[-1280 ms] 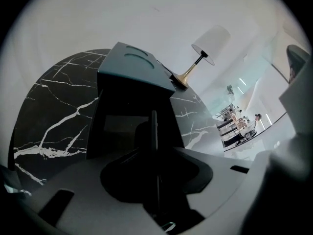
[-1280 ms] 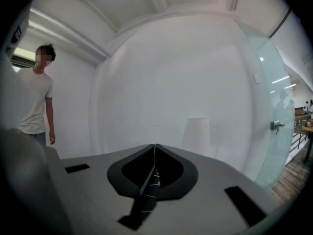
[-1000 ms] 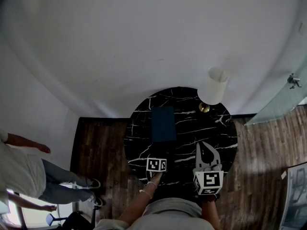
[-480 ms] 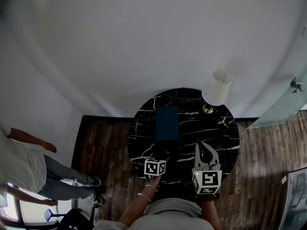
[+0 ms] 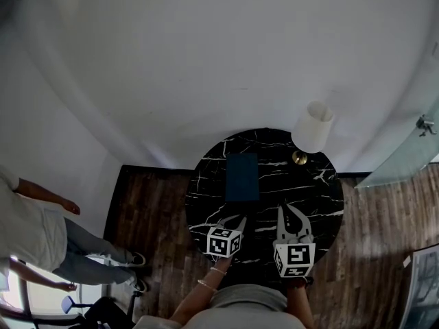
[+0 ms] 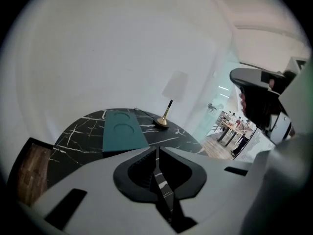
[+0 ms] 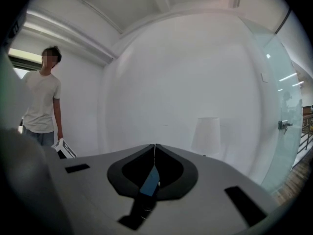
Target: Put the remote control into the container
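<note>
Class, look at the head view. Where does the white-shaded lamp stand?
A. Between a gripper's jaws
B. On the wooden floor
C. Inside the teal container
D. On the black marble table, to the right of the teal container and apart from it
D: the lamp stands on the table near its far right rim, with bare marble between it and the teal container.

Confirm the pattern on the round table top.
Round table: black marble with thin white veins; clearest in head view.

Round black marble table [image 5: 302,192] (white-veined), teal container [image 5: 242,177] mid-top, white-shaded lamp [image 5: 312,127] at its far right edge
</note>
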Demonstrator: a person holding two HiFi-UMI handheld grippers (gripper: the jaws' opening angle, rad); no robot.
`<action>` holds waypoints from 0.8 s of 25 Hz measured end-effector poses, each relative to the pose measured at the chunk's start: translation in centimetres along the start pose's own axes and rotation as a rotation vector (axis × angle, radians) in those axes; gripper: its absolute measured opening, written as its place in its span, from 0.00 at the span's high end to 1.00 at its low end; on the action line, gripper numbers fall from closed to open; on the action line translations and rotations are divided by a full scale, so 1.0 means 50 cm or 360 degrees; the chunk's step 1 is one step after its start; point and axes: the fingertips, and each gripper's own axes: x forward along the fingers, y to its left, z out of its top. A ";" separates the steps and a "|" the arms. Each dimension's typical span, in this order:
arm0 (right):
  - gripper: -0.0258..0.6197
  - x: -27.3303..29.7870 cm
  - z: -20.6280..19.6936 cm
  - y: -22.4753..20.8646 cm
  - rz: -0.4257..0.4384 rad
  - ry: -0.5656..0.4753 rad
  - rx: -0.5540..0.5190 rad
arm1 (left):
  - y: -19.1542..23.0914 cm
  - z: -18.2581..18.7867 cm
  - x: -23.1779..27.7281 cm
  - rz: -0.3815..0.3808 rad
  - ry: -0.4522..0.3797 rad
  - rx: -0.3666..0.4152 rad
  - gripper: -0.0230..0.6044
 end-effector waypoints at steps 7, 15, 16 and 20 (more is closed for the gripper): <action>0.94 0.002 0.004 0.011 0.0022 -0.0010 0.0000 | -0.068 0.129 -0.069 -0.0060 -0.0291 0.0111 0.95; 0.94 0.002 0.029 0.031 0.0053 -0.0059 -0.0001 | -0.130 0.246 -0.157 -0.0105 -0.0582 0.0227 0.95; 0.94 0.001 0.033 0.033 0.0058 -0.0067 -0.0001 | -0.135 0.256 -0.166 -0.0110 -0.0611 0.0233 0.95; 0.94 0.000 0.048 0.041 0.0073 -0.0082 -0.0008 | -0.156 0.296 -0.203 -0.0114 -0.0737 0.0268 0.95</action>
